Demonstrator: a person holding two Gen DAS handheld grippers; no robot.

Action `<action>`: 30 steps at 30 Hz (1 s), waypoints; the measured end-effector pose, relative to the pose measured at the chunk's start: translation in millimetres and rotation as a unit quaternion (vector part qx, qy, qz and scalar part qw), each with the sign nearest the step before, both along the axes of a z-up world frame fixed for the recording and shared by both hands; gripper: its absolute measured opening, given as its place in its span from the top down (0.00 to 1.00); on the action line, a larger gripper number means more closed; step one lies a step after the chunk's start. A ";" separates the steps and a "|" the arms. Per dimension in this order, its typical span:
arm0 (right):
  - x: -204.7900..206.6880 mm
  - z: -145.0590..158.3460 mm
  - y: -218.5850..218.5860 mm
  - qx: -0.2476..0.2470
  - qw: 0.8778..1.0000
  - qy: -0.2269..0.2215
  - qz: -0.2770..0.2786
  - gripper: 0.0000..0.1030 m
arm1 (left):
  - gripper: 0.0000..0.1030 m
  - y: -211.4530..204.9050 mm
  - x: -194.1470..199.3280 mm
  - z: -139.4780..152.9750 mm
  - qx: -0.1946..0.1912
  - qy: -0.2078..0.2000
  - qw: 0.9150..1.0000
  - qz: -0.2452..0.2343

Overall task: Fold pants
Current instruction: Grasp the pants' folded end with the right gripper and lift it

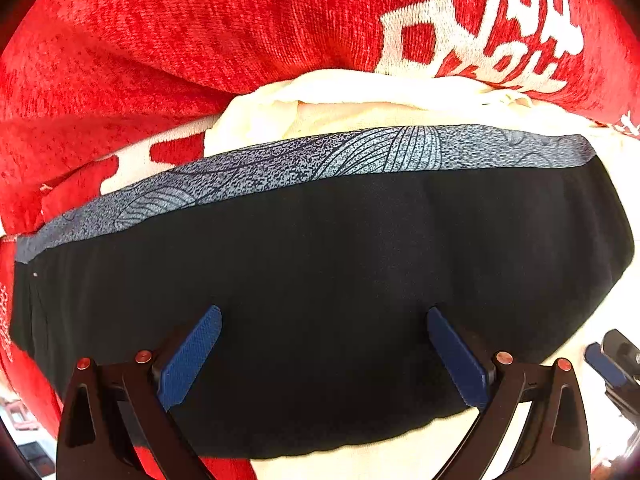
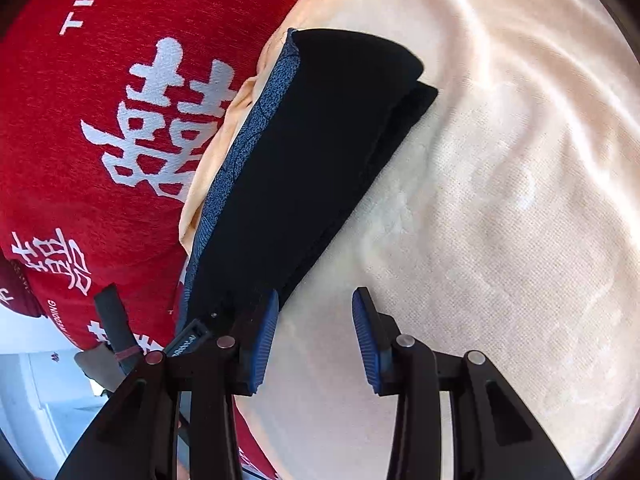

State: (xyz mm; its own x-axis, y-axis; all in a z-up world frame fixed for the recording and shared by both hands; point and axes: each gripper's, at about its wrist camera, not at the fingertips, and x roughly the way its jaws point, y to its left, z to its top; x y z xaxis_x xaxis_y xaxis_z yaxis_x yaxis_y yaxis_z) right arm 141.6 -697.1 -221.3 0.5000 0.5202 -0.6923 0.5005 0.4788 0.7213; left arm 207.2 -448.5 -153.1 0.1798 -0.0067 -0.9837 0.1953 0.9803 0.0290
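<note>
A cream terry cloth (image 2: 500,200) covers the work surface, rumpled into soft ridges that catch bright light. Beside it lies a red blanket (image 2: 100,80) woven with large white characters (and some small Latin lettering). At the lower left of the right wrist view, pale white surfaces (image 2: 32,400) show, too blurred to identify.

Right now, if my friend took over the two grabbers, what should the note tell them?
Left gripper: open, pointing down over the black pants, gripping nothing.
Right gripper: open, empty, over the cream towel beside the pants' near end.
Pants: folded into a compact black bundle, patterned waistband along one edge, lying on the cream towel next to the red blanket.
Done: folded into layers, it seems.
Left: perhaps one more fold or tidying the edges; hard to say.
</note>
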 end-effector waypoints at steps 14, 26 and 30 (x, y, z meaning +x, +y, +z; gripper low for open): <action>0.4 -14.2 -41.3 0.014 0.997 -0.027 -0.067 0.59 | 0.00 14.5 2.2 -6.9 -0.009 0.012 1.000 0.004; 16.8 -9.6 -48.2 0.030 0.993 -0.081 -0.079 0.54 | 0.00 3.0 -2.7 -10.5 -0.005 0.014 1.000 0.004; 10.6 -24.2 -48.0 0.046 0.992 -0.088 -0.072 0.54 | 0.00 -0.1 -1.8 -12.5 -0.006 0.012 1.000 0.001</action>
State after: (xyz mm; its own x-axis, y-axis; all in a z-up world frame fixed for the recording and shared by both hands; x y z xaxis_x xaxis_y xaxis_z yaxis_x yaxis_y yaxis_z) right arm 152.2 -745.1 -245.5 0.6825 0.4914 -0.5410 0.4218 0.3397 0.8407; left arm 205.4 -448.5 -165.6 0.1562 -0.0180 -0.9876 0.1932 0.9811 0.0126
